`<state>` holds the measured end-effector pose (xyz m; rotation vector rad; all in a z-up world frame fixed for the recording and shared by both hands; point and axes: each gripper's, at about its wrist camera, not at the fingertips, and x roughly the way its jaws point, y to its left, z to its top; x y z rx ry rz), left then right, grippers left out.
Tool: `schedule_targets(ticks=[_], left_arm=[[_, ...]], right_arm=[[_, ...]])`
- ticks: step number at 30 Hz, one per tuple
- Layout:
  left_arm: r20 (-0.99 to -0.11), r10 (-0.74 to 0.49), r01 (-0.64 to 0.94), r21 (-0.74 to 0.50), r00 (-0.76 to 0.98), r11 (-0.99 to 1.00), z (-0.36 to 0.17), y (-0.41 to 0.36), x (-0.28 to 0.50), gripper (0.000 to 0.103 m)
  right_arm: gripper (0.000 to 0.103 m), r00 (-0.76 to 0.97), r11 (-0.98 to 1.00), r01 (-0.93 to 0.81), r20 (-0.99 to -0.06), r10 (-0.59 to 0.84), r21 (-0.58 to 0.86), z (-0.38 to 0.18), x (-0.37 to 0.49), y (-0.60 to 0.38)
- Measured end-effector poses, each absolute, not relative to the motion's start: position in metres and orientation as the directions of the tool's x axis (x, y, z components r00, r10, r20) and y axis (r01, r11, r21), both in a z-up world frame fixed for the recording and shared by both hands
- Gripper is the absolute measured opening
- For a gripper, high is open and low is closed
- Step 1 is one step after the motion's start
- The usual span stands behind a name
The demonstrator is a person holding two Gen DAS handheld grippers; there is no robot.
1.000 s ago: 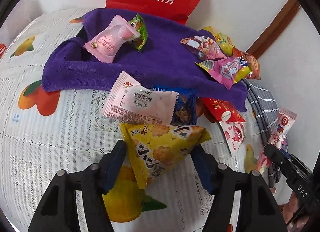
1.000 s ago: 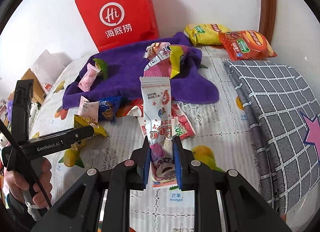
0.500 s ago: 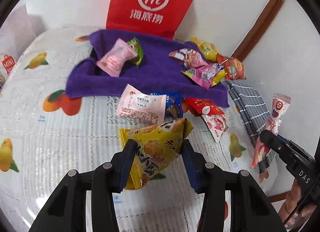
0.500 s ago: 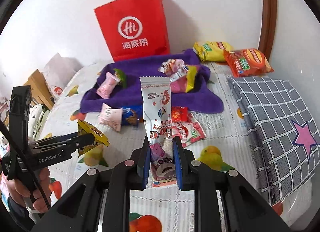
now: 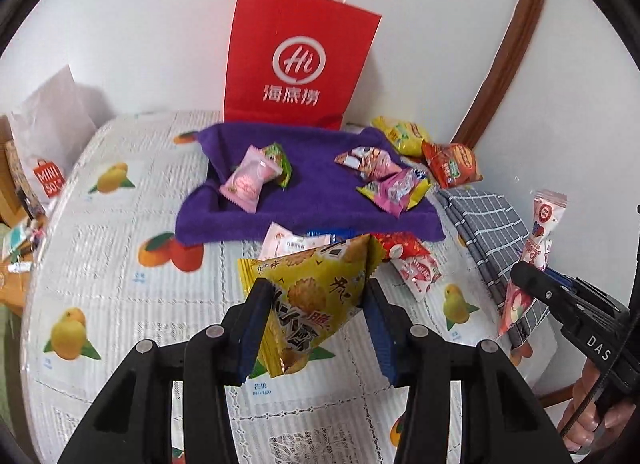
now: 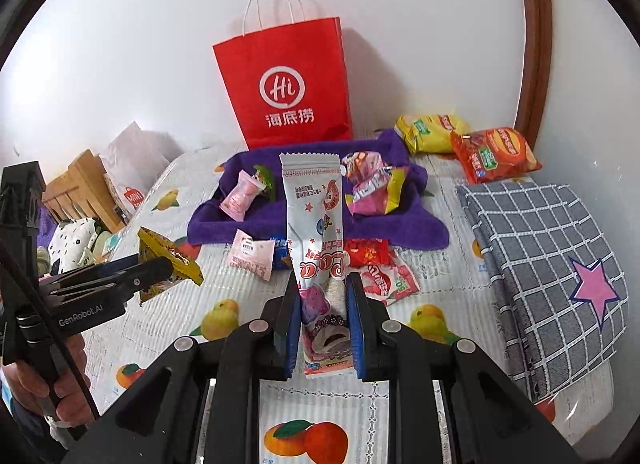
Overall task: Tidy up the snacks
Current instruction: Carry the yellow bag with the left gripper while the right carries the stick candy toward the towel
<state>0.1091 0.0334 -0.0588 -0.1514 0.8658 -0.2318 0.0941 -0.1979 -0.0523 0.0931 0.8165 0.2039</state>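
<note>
The left gripper (image 5: 316, 328) held a yellow pack (image 5: 316, 296) between its fingers, clamped around the pack's lower half, with the pack's long axis tilted toward 1 o'clock and clear of the table (image 5: 120, 264). The right gripper (image 6: 322, 328) pinched a white pouch (image 6: 314, 224) near its bottom end; the pouch stood nearly upright, its long axis running to 12 o'clock from the fingers. Both snacks hung above the cloth-covered table, well short of the purple towel (image 6: 416, 232).

The move to come likely turned on that towel, which lay at 12 o'clock from each gripper, beyond a loose row of packets (image 6: 252, 254) along its near edge. In the right wrist view the pouch lined up with the gap between the pink candy (image 6: 240, 198) at 11 o'clock and the mixed pile (image 6: 372, 188) at 1 o'clock. The right gripper looked the nearer of the two to the towel, though that was hard to judge through the fisheye. The red bag (image 6: 286, 84) stood upright behind the towel against the wall, and either could have been the target.
</note>
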Motion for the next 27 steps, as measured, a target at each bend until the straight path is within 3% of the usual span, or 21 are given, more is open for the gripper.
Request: schedule_targets(ticks=[27], left_arm=[[-0.691, -0.214, 0.134, -0.168, 0.69, 0.977, -0.012, 0.021, 0.137, 0.045]], right_arm=[[0.021, 0.714, 0.967, -0.155, -0.654, 0.251, 0.202, -0.01, 0.129, -0.202]])
